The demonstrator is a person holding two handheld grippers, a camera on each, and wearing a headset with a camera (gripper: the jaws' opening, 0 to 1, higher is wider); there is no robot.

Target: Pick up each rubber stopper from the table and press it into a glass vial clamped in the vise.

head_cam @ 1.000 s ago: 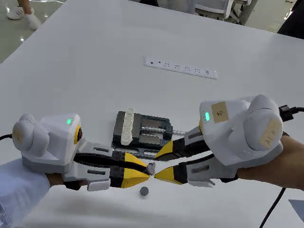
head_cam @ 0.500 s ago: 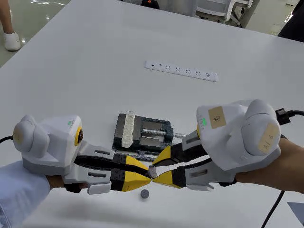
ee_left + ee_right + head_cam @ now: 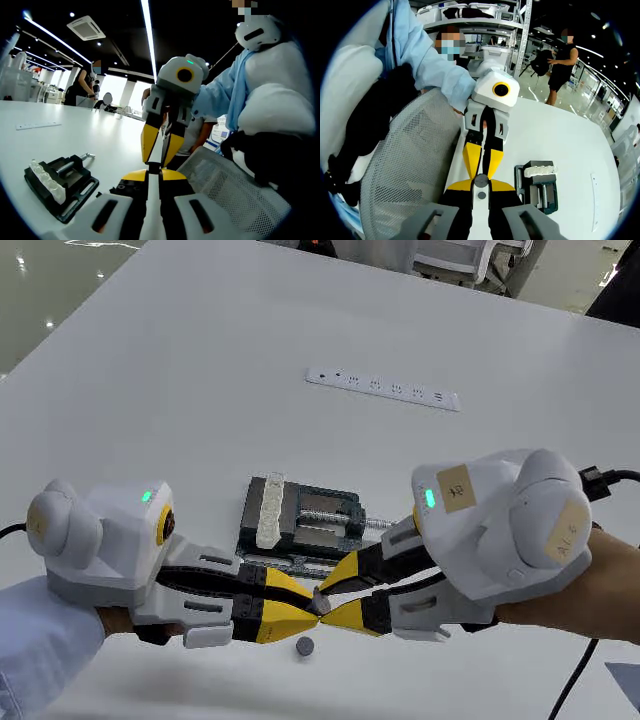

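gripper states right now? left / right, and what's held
Left gripper: jaws nearly together, tips at the rubber stopper; grip cannot be told.
Right gripper: closed on that stopper's sides, apparently holding it.

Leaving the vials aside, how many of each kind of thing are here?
Grippers: 2, left gripper and right gripper
Rubber stoppers: 2, one between the gripper tips, one lying on the table
Vise: 1
Power strip: 1
Total: 6

Dark metal bench vise [image 3: 312, 527], flat on table, w/ row of clear glass vials [image 3: 268, 510] clamped upright at its left end. Small grey round rubber stopper [image 3: 318, 597] raised off table, just beside vise's near edge; 2nd grey stopper [image 3: 304, 645] lies flat on table, further out from that edge.
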